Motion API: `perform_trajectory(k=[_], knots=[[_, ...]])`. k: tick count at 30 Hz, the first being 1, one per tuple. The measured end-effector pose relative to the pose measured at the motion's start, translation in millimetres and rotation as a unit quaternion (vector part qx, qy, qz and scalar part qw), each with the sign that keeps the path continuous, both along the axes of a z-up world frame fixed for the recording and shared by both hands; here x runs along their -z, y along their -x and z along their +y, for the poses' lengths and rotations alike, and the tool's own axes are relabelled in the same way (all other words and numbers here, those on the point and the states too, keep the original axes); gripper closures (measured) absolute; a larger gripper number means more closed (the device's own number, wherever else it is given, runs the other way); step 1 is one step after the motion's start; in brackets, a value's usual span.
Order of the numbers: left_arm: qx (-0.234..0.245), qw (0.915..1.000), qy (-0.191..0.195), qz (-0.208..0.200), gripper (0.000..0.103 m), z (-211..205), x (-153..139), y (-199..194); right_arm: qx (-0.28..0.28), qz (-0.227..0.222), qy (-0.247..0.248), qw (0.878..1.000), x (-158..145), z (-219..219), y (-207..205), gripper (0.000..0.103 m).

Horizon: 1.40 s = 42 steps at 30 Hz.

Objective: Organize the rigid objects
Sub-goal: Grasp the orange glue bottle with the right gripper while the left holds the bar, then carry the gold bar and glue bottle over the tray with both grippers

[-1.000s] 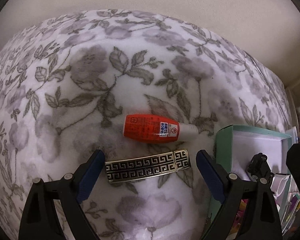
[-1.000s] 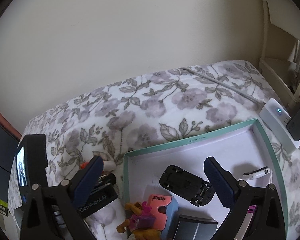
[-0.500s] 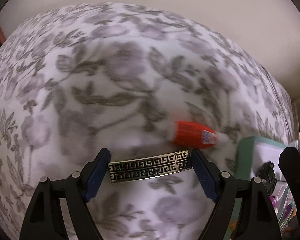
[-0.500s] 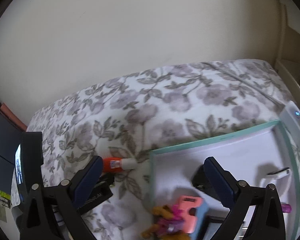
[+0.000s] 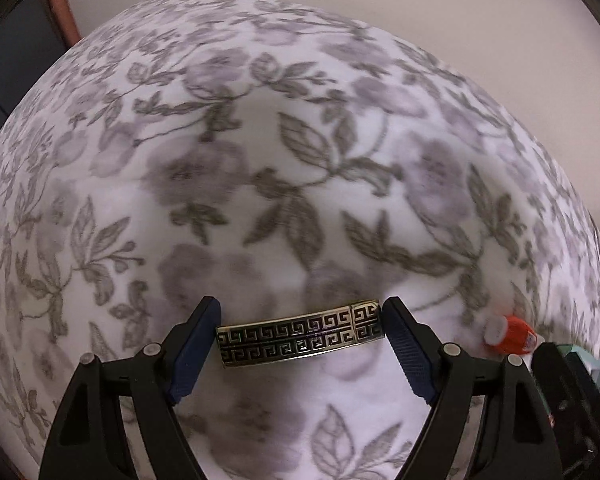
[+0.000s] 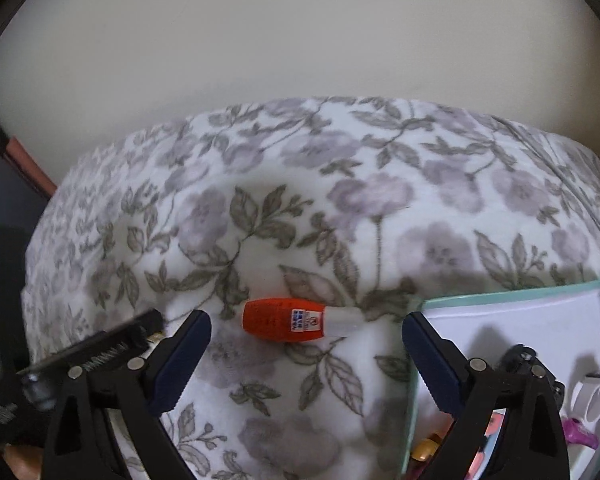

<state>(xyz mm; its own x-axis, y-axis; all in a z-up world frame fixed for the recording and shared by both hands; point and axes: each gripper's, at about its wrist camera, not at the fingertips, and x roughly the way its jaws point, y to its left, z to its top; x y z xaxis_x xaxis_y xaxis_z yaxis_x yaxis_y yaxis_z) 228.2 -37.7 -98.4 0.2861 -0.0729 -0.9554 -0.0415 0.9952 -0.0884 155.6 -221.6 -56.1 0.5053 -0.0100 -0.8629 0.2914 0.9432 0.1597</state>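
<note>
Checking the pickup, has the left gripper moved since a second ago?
Yes. The left gripper, clamped on the patterned bar, carried it leftward away from the orange bottle.

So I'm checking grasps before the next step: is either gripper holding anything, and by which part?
The left gripper holds the patterned metal bar end to end, one pad on each short end. The right gripper holds nothing.

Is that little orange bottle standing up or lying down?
Lying down. The orange bottle rests on its side on the floral blanket, white cap end pointing toward the teal-rimmed box, just outside it.
</note>
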Motion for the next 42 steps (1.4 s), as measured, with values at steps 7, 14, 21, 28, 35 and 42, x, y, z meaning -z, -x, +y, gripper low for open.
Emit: perform_trajectory(k=[7, 14, 21, 28, 35, 42], knots=[[0.0, 1.0, -0.001, 0.0, 0.019, 23, -1, 0, 0.004, 0.031, -0.02, 0.999, 22, 6, -16, 0.006], [0.004, 1.0, -0.009, -0.003, 0.019, 18, 5, 0, 0.013, 0.043, 0.013, 0.999, 33, 12, -25, 0.014], [0.009, 0.9999, -0.014, -0.004, 0.02, 12, 6, 0, 0.024, 0.038, 0.026, 0.999, 33, 10, -22, 0.023], [0.011, 0.9999, -0.005, -0.006, 0.02, 16, -4, 3, 0.027, 0.018, 0.009, 0.999, 20, 8, -10, 0.023], [0.034, 0.9988, -0.006, -0.035, 0.02, 3, -46, 23, 0.036, -0.012, 0.014, 0.999, -16, 2, 25, 0.023], [0.085, 0.9933, -0.008, -0.077, 0.02, -29, -100, 67, 0.065, -0.021, 0.031, 0.997, -54, -15, 85, 0.023]])
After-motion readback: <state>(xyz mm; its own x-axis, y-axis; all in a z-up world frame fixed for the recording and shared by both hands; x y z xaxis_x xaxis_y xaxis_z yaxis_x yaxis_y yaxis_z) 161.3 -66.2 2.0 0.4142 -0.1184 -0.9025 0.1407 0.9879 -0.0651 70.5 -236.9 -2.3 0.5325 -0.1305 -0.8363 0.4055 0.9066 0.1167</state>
